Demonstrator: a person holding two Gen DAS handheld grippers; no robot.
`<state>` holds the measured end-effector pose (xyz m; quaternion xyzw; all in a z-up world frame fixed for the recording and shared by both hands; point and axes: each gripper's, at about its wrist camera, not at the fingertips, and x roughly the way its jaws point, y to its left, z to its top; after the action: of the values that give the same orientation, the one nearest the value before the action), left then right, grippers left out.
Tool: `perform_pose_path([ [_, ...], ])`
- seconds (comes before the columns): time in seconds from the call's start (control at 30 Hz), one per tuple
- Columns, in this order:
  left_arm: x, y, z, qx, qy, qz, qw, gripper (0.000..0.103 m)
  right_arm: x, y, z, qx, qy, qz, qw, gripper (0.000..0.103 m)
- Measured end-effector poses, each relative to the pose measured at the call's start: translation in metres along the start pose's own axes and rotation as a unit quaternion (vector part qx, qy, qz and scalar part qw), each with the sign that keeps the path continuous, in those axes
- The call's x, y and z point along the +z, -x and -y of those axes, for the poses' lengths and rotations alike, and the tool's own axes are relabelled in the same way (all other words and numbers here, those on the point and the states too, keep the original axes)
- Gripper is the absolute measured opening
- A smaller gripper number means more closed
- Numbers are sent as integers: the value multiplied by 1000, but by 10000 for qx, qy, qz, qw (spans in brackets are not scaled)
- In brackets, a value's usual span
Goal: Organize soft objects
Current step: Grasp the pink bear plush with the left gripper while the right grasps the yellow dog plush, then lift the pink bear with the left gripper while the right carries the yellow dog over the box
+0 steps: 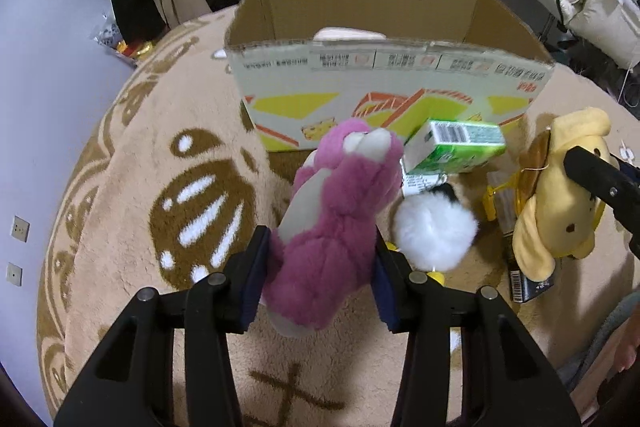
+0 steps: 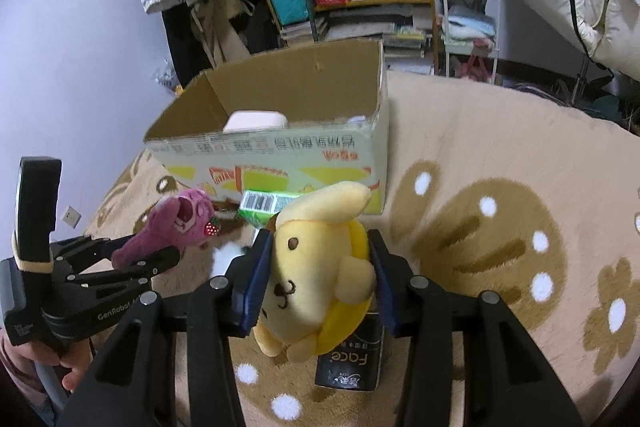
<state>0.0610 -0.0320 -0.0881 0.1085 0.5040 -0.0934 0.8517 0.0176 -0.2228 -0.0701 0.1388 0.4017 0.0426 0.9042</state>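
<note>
In the left wrist view, our left gripper (image 1: 320,259) has its jaws clamped on the pink plush bear (image 1: 340,211), held above the beige rug (image 1: 120,187) just short of the near wall of the cardboard box (image 1: 384,83); a white fluffy toy (image 1: 434,235) and a green carton (image 1: 456,147) lie on the rug between us and the box. We should lift the bear well over that near wall before easing the jaws apart, since soft fur may snag on the cardboard edge. In the right wrist view, our right gripper (image 2: 318,279) has its jaws pressed on the yellow plush dog (image 2: 316,275), held over a black carton (image 2: 352,359) on the rug, with the box ahead and slightly left. We judge it best to drop one toy at a time, keeping the grippers apart over the opening, and to place each beside the pale item (image 2: 256,121) already inside.
</note>
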Motion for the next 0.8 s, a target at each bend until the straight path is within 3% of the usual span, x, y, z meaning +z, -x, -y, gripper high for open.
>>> perform_pose_path([
  [0.2, -4, 21, -5, -83, 69, 389, 9992, 45, 2, 13, -2, -4, 36, 293, 9996, 48],
  [0.37, -4, 44, -11, -127, 174, 958, 9952, 45, 6, 27, -4, 72, 71, 651, 9978, 48],
  [0.63, 2, 82, -23, -81, 470, 2087, 9768, 45, 19, 48, 5, 226, -82, 1304, 9912, 48],
  [0.8, 7, 92, -23, 2, 415, 2484, 9678, 45, 29, 53, 6, 208, -53, 1600, 9869, 48],
])
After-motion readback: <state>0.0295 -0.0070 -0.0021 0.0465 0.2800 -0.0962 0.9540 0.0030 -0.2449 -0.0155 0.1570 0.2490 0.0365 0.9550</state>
